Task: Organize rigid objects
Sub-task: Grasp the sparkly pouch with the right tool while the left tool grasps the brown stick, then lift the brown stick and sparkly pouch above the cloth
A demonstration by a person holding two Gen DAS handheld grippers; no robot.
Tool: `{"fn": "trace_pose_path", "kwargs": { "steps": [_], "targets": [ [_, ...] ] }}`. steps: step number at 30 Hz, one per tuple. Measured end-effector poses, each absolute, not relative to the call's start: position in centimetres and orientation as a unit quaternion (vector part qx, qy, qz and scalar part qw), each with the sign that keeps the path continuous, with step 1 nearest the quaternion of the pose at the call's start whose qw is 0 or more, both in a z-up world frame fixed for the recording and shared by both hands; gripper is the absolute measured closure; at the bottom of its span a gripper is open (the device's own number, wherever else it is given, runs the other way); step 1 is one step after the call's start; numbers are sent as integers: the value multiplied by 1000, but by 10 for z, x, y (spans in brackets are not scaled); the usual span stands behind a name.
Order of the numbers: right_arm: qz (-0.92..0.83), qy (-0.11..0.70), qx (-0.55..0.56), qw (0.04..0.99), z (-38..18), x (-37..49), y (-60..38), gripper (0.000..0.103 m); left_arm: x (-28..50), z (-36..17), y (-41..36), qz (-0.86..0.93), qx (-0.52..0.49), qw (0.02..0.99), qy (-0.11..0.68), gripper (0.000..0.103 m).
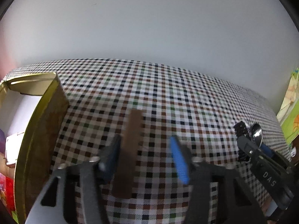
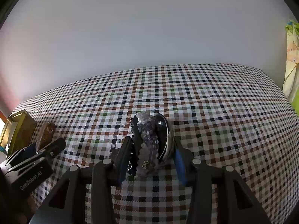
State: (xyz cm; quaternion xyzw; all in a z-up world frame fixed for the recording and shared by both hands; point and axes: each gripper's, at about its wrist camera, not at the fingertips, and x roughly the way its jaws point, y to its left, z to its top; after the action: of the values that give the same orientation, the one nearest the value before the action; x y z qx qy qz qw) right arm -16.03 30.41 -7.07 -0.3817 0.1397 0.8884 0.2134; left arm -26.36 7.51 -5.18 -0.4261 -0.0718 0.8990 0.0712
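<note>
In the left wrist view my left gripper (image 1: 145, 140) hangs over the checked tablecloth (image 1: 186, 100) with a flat brown bar (image 1: 131, 145) between its jaws. The bar lies against the left blue pad (image 1: 112, 155). A clear gap separates it from the right pad (image 1: 178, 160), so the jaws are open. My right gripper (image 2: 152, 143) is shut on a bundle: a black toothed clip (image 2: 135, 140), a sparkly purple piece (image 2: 147, 138) and a metal spoon (image 2: 164, 134). The right gripper (image 1: 250, 141) also shows at the right of the left wrist view.
An open gold tin box (image 1: 37, 121) stands just left of the left gripper, with white and colourful items inside. It shows far left in the right wrist view too, as the gold box (image 2: 18, 128). A green and yellow patterned thing (image 1: 291, 112) hangs past the table's right edge.
</note>
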Motion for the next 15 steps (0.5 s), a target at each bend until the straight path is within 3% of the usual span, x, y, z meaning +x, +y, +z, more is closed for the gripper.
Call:
{"fn": "trace_pose_path", "kwargs": {
  "steps": [4, 7, 15],
  "targets": [
    [888, 144, -380, 215, -71, -161, 304, 57, -260, -52, 71, 897, -426, 81, -80, 81],
    [888, 149, -378, 213, -71, -160, 303, 57, -259, -51, 76, 895, -428, 99, -75, 88],
    [889, 157, -374, 213, -70, -157, 305, 57, -232, -40, 83, 905, -401, 125, -66, 90]
  ]
}}
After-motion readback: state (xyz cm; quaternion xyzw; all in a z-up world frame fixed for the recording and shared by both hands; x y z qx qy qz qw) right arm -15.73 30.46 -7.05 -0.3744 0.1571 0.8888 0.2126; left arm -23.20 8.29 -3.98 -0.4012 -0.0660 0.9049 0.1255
